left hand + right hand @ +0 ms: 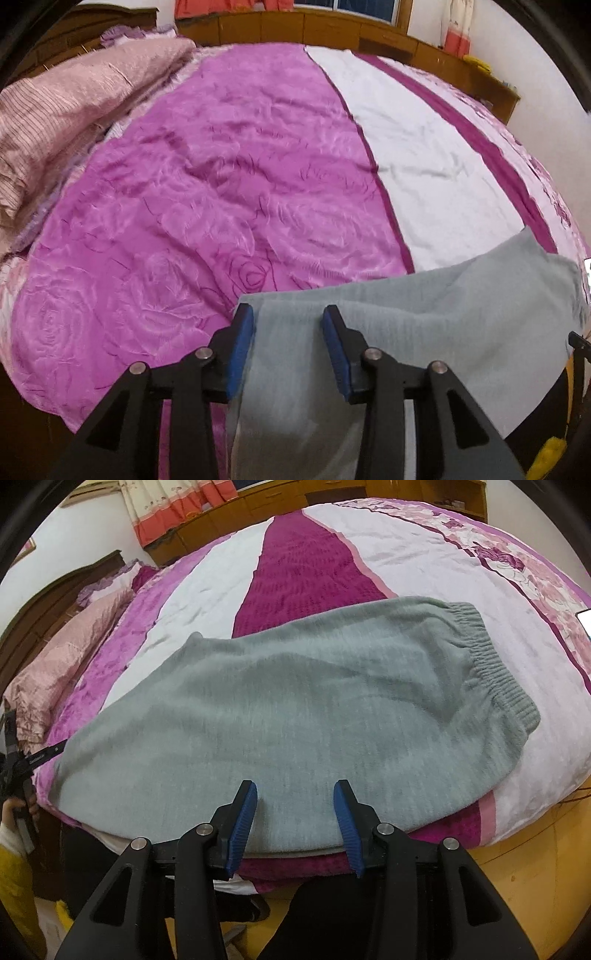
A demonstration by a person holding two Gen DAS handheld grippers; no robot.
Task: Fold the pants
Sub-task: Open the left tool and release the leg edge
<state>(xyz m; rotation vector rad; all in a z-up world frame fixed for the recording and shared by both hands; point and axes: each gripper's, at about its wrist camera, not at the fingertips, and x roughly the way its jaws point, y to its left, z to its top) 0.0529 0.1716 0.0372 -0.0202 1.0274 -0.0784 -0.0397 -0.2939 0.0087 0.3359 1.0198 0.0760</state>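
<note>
The grey pants (295,716) lie flat on the bed cover (306,565), ready for folding; left gripper (288,317) and right gripper (295,794) (both with jaws apart) hover over the near edge.

Pants (288,716) on the bedspread (207,177) at the near bed edge, pillow (70,110) far left.

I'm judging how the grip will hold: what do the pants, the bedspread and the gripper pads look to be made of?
Pants: soft grey fleece or knit, matte and fuzzy, with a ribbed elastic waistband.
Bedspread: plush, velvet-like fabric with a slight sheen and embossed roses.
Pads: blue, finely ridged, probably rubber or soft plastic, on matte black, probably plastic arms.
</note>
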